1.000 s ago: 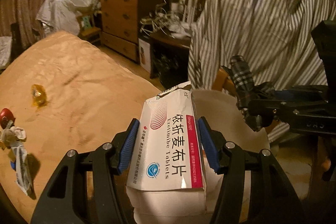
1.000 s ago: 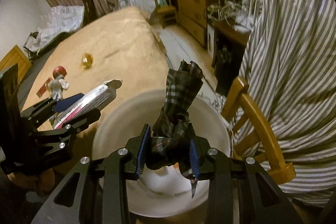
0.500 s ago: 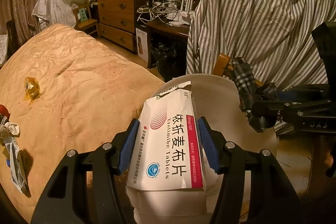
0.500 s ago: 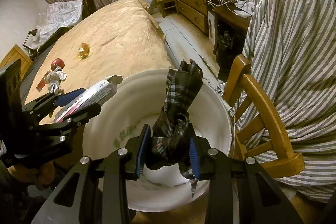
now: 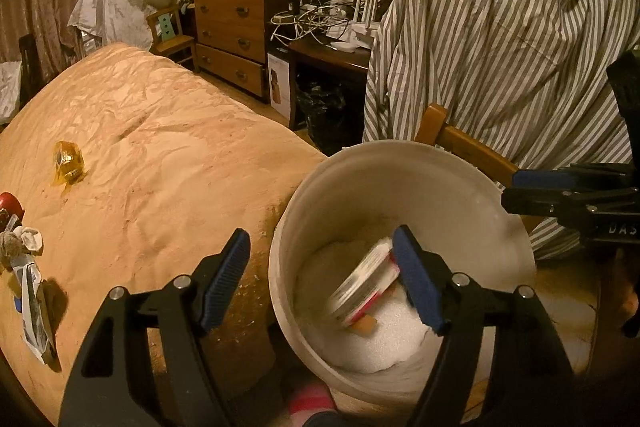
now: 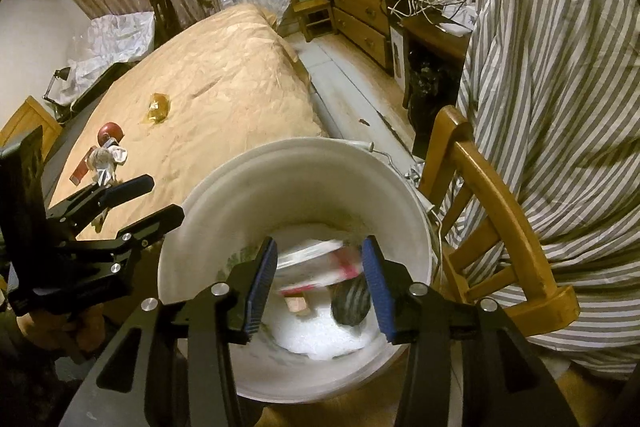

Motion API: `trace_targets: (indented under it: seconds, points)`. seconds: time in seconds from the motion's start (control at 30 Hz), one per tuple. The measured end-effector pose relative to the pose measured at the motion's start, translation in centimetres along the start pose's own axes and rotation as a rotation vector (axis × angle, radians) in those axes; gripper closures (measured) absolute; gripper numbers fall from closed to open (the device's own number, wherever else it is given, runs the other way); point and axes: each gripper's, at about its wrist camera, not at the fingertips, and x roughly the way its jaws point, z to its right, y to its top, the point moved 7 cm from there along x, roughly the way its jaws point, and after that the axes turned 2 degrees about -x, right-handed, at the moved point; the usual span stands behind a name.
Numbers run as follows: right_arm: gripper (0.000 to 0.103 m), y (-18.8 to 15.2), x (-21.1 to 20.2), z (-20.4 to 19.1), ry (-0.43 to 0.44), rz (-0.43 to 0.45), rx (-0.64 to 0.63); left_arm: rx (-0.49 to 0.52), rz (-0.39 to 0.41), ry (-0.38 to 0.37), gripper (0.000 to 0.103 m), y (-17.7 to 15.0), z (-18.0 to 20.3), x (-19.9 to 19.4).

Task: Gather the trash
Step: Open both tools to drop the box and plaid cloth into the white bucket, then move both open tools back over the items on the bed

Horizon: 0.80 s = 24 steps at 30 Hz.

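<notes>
A white bucket (image 5: pixel 304 195) stands by the bed; it also shows in the right wrist view (image 6: pixel 192 203). A white and red medicine box (image 5: pixel 366 277) lies blurred inside it, also seen in the right wrist view (image 6: pixel 316 267), beside a plaid cloth wad (image 6: pixel 352 303). My left gripper (image 5: pixel 322 281) is open and empty over the bucket's near rim. My right gripper (image 6: pixel 320 283) is open and empty above the bucket. On the bed lie a yellow wrapper (image 5: pixel 68 161), a red ball (image 5: pixel 10 205) and crumpled wrappers (image 5: pixel 30 287).
The tan bed (image 5: pixel 160 155) fills the left. A wooden chair (image 6: pixel 488 195) draped with a striped cloth (image 6: pixel 560 67) stands right of the bucket. A wooden dresser (image 5: pixel 232 27) and a cluttered dark desk (image 5: pixel 328 51) stand at the back.
Both grippers opened. The medicine box dropped from the left gripper and the plaid cloth from the right, both into the bucket.
</notes>
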Motion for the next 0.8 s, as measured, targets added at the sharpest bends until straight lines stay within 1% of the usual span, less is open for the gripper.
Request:
trace_targets:
  seconds: [0.2, 0.23, 0.27, 0.37, 0.4, 0.47, 0.5, 0.57, 0.6, 0.67, 0.73, 0.8]
  points:
    - [0.056, 0.4, -0.7, -1.3, 0.004, 0.021, -0.018, -0.004, 0.019, -0.011, 0.032, 0.0, -0.5, -1.2]
    - [0.054, 0.5, -1.0, -1.7, 0.008, 0.032, -0.024, -0.008, 0.025, -0.009, 0.032, 0.0, -0.9, -1.5]
    - [0.051, 0.7, -1.4, -2.2, 0.014, 0.045, -0.029, -0.013, 0.029, -0.007, 0.032, 0.0, -1.4, -1.9]
    - [0.042, 1.4, -2.8, -5.2, 0.042, 0.112, -0.069, -0.027, 0.05, 0.009, 0.032, -0.4, -3.5, -3.3]
    - [0.039, 1.6, -3.0, -6.0, 0.057, 0.126, -0.076, -0.03, 0.062, 0.023, 0.032, -0.8, -5.0, -4.1]
    - [0.036, 2.1, -3.5, -9.0, 0.094, 0.164, -0.108, -0.045, 0.072, 0.054, 0.031, -1.4, -7.4, -5.0]
    - [0.032, 2.2, -3.4, -10.4, 0.11, 0.176, -0.125, -0.059, 0.076, 0.071, 0.031, -1.8, -8.9, -5.5]
    - [0.029, 2.6, -3.1, -13.6, 0.16, 0.188, -0.152, -0.102, 0.079, 0.117, 0.03, -3.0, -12.9, -6.6]
    - [0.028, 2.7, -2.7, -15.1, 0.183, 0.19, -0.164, -0.133, 0.08, 0.152, 0.03, -3.8, -15.5, -7.2]
    - [0.026, 2.9, -1.9, -17.7, 0.227, 0.188, -0.176, -0.185, 0.077, 0.202, 0.029, -5.1, -19.6, -8.2]
    - [0.026, 2.9, -0.5, -20.7, 0.275, 0.175, -0.188, -0.239, 0.076, 0.263, 0.029, -6.6, -24.1, -9.3]
    - [0.026, 2.7, 1.2, -23.5, 0.318, 0.15, -0.199, -0.265, 0.071, 0.302, 0.026, -7.6, -27.0, -9.9]
